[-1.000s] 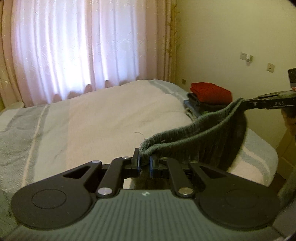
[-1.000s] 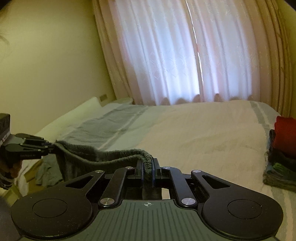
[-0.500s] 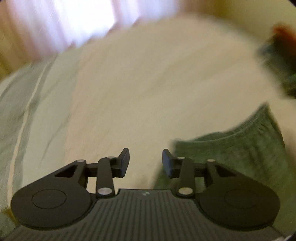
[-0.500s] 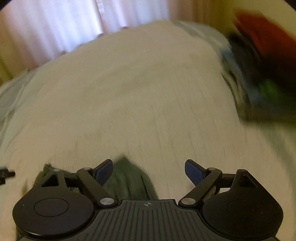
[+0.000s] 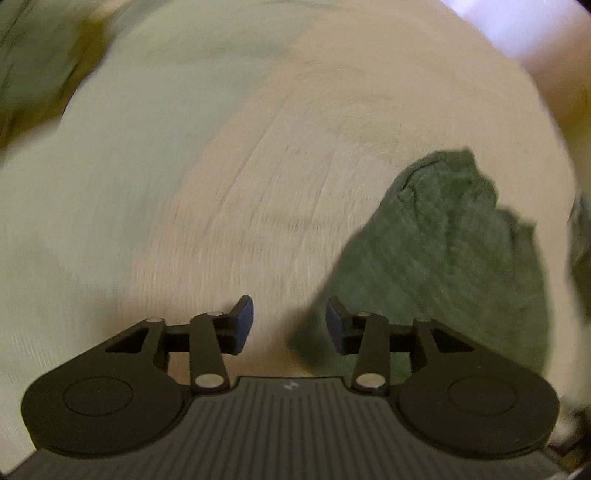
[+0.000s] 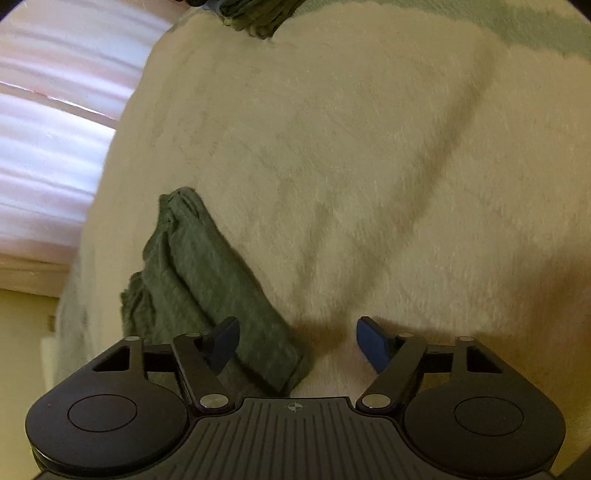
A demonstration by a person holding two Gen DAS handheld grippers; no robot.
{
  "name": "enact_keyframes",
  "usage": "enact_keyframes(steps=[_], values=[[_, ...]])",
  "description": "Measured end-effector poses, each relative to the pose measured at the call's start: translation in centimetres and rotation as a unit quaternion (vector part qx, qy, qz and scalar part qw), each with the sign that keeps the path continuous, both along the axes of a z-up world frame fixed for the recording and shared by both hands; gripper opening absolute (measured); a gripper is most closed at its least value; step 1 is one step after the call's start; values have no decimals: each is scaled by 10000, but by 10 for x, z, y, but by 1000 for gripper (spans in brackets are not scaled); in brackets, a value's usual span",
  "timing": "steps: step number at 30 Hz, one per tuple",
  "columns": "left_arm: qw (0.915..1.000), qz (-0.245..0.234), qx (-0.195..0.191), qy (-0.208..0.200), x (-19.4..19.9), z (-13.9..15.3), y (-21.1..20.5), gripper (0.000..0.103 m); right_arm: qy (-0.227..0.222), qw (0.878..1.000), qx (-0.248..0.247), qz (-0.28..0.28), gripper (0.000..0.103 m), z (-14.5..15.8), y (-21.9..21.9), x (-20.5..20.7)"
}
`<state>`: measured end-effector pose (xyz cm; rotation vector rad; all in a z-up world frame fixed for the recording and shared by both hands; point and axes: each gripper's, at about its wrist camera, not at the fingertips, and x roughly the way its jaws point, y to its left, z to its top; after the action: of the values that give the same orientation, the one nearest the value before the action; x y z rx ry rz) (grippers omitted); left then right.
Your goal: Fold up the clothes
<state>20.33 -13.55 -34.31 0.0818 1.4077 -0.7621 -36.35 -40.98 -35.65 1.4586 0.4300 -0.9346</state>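
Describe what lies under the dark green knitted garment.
The dark green knitted garment lies crumpled on the cream fuzzy blanket covering the bed. Whatever sits beneath its folds is hidden by the cloth.

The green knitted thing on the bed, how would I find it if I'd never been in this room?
Look at the big bed with the cream blanket. Near its close edge, right by the right gripper, lies the green knitted garment in a long, loose strip. It lies alone on the cream, while the other clothes sit piled at the far end.
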Motion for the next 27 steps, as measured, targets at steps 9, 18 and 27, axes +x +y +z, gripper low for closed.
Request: enact_keyframes(steps=[9, 18, 27], values=[[9874, 1135, -792, 765, -14, -33, 15, 46, -343, 9988, -245, 249, 59, -28, 0, 22], [9924, 721, -939, 332, -14, -42, -1, 3, 425, 9958, -697, 422, 1, -4, -13, 12], [9951, -379, -375, -832, -8, -24, -19, 15, 1165, 9903, -577, 481, 2, -10, -47, 15]])
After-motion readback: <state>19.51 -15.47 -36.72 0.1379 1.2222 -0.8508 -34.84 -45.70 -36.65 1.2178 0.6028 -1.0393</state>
